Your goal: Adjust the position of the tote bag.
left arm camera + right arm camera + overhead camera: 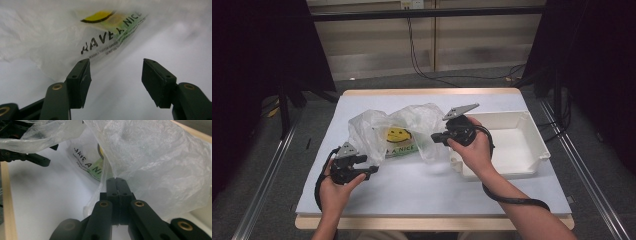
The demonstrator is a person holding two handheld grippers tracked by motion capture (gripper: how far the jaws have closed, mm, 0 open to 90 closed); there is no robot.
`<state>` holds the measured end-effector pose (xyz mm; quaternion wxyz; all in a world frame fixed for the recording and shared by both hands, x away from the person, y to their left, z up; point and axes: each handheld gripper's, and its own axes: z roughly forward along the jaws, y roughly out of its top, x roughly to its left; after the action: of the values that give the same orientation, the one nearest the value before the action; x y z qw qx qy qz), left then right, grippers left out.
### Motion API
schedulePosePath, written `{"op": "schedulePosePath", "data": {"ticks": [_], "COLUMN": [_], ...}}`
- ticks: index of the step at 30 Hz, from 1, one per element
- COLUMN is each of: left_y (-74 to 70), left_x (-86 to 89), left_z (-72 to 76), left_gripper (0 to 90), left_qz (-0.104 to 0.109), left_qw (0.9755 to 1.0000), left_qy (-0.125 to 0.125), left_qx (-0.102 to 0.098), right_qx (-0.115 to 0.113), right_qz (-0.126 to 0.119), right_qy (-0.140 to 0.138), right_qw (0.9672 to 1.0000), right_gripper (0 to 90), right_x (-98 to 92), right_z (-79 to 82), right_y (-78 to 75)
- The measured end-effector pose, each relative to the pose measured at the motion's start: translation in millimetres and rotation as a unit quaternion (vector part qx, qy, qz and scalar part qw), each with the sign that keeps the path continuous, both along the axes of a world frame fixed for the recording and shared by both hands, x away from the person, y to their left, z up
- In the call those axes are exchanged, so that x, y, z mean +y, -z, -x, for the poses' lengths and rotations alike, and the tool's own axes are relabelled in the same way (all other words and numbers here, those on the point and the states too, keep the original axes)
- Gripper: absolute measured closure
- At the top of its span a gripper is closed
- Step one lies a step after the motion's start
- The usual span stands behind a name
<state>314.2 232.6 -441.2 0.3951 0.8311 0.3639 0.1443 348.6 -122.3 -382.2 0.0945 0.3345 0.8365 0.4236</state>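
Bag (412, 132), thin clear plastic with a yellow smiley and "HAVE A NICE" print, lies crumpled near the middle of the table (422, 190), toward the far edge, just left of a white tray (532, 150) by the right edge. Right gripper (116, 180) has its jaws pressed together on a fold of the bag's right side, the film pinched between the pads. Left gripper (116, 72) rests low at the bag's near left corner with its jaws apart and nothing between them; the printed edge lies just ahead of its left pad. To do this step well, I judge the left gripper should slide forward along the table until a single layer of the rim sits between the pads, then close firmly. Thin film slips and bunches, so grab only one wall of the bag, not both, if the mouth is to be spread open. Keep the right pinch steady and pull gently to avoid tearing.
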Motion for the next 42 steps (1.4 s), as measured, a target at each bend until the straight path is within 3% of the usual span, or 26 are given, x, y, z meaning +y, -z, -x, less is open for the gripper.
{"op": "schedulePosePath", "data": {"ticks": [12, 15, 17, 19, 20, 22, 23, 25, 34, 42], "left_y": [-7.0, -5.5, -3.7, -3.0, -3.5, -4.6, -4.5, -4.1, -3.4, -2.2], "left_x": [-0.1, 0.1, 0.7, 1.2, 1.9, 3.3, 3.6, 4.3, 9.3, 12.3], "left_z": [-6.9, -8.4, -9.0, -9.5, -9.6, -9.2, -8.8, -8.2, -5.9, -5.1], "left_gripper": [40.7, 43.2, 47.1, 48.9, 49.3, 49.5, 49.3, 49.2, 49.1, 48.7], "left_qz": [0.020, 0.013, 0.003, 0.004, 0.001, 0.000, 0.002, 0.001, -0.009, -0.013], "left_qw": [0.9996, 0.9998, 1.0000, 1.0000, 1.0000, 1.0000, 1.0000, 1.0000, 1.0000, 0.9999], "left_qy": [-0.003, 0.000, 0.003, 0.004, 0.005, 0.005, 0.005, 0.005, 0.001, -0.002], "left_qx": [-0.018, -0.013, -0.007, -0.006, -0.007, -0.008, -0.007, -0.004, 0.000, 0.004], "right_qx": [0.010, 0.006, 0.002, -0.006, -0.013, -0.016, -0.015, -0.017, -0.023, -0.005], "right_qz": [0.009, 0.007, 0.008, 0.006, 0.007, 0.008, 0.000, -0.003, -0.012, -0.013], "right_qy": [0.006, 0.010, 0.011, 0.008, 0.010, 0.010, 0.006, 0.007, -0.021, -0.044], "right_qw": [0.9999, 0.9999, 0.9999, 0.9999, 0.9998, 0.9998, 0.9999, 0.9998, 0.9994, 0.9989], "right_gripper": [89.8, 81.8, 81.5, 71.1, 59.2, 57.6, 48.4, 46.3, 46.8, 48.7], "right_x": [-11.2, -9.7, -7.4, -3.8, -1.9, 2.4, 6.6, 8.7, 29.9, 53.0], "right_z": [12.6, 12.3, 12.0, 12.2, 12.3, 14.0, 15.9, 16.8, 23.5, 19.6], "right_y": [8.2, 7.8, 6.6, 5.6, 4.8, 3.2, 1.6, 0.2, -8.2, -0.5]}}
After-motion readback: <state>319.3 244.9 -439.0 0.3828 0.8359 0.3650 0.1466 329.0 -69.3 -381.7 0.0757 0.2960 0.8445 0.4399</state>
